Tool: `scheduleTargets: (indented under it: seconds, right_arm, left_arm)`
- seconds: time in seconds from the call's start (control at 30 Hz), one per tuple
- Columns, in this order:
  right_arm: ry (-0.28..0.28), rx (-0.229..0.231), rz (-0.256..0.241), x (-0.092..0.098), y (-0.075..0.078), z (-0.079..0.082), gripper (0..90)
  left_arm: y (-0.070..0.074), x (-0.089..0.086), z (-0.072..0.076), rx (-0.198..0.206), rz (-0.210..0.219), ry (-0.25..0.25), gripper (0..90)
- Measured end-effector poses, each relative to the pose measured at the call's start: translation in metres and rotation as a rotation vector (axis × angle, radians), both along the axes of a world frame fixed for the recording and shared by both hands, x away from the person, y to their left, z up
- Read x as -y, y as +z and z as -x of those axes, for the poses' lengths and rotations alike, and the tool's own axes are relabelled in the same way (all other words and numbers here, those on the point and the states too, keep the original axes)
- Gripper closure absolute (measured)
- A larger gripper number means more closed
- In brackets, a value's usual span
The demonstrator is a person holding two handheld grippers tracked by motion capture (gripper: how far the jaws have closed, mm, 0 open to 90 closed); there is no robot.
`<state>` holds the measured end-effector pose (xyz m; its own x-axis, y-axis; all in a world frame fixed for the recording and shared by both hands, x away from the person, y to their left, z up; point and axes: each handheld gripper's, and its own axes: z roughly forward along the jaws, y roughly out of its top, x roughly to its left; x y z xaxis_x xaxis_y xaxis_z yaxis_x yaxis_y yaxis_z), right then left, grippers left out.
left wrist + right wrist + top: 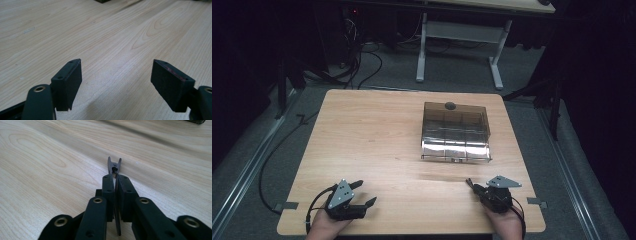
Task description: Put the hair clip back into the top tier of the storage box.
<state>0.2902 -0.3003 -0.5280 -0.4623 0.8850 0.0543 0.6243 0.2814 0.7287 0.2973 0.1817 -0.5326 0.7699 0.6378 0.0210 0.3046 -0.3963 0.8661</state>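
Both grippers sit low on the wooden table: the left gripper at seven o'clock, jaws spread wide, and the right gripper at five o'clock. Its own view reveals jaws clamped on a small dark clip. A smoky, clear plastic box stands at one o'clock, well apart.

Two hand-held grippers, all matte black: left gripper and right gripper, each topped by a grey three-cornered plate with small dark holes and trailing a thin black cable. Left fingers are blocky rectangular pads with small screw holes; a reddish trace marks one pad's edge. Arm links carry brass-ringed rivet holes.
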Motion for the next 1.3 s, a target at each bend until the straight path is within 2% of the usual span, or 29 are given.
scheduleTargets:
  seconds: [0.07,0.13,0.17,0.2,0.3,0.47,0.77,0.97,1.07,1.3]
  right_arm:
    - [0.006,0.009,-0.008,0.000,0.001,0.000,75.0]
    - [0.001,0.032,-0.041,0.002,0.006,0.001,75.0]
    - [-0.003,0.044,-0.048,0.003,0.007,0.001,76.1]
    - [-0.018,0.050,-0.062,0.003,0.009,0.001,81.1]
    - [-0.027,0.076,-0.057,0.002,0.012,0.000,90.0]
    - [-0.009,0.049,-0.033,-0.003,0.007,-0.005,90.0]
    - [0.008,0.039,-0.033,-0.006,0.005,-0.004,90.0]
    - [0.031,0.036,-0.025,-0.009,0.005,-0.003,90.0]
    - [0.036,0.050,-0.024,-0.009,0.006,-0.001,90.0]
    - [0.010,0.055,-0.033,-0.002,0.008,0.000,89.5]
  left_arm:
    - [0.000,0.000,0.000,0.000,0.001,-0.001,25.4]
    - [0.000,0.000,0.000,-0.001,0.001,-0.001,25.4]
    - [0.000,0.000,0.000,-0.001,0.001,0.001,25.5]
    - [0.000,0.000,0.000,-0.002,0.000,0.001,25.5]
    - [0.000,0.001,0.000,-0.003,-0.003,0.000,25.4]
    - [0.000,0.001,0.000,-0.004,-0.005,0.001,25.5]
    - [0.000,0.001,0.000,-0.003,-0.004,0.000,25.5]
    - [0.000,0.001,0.000,-0.004,-0.003,0.000,25.5]
    - [0.000,0.001,0.000,-0.003,-0.003,-0.001,25.5]
    - [0.000,0.001,0.000,-0.003,-0.008,-0.002,25.5]
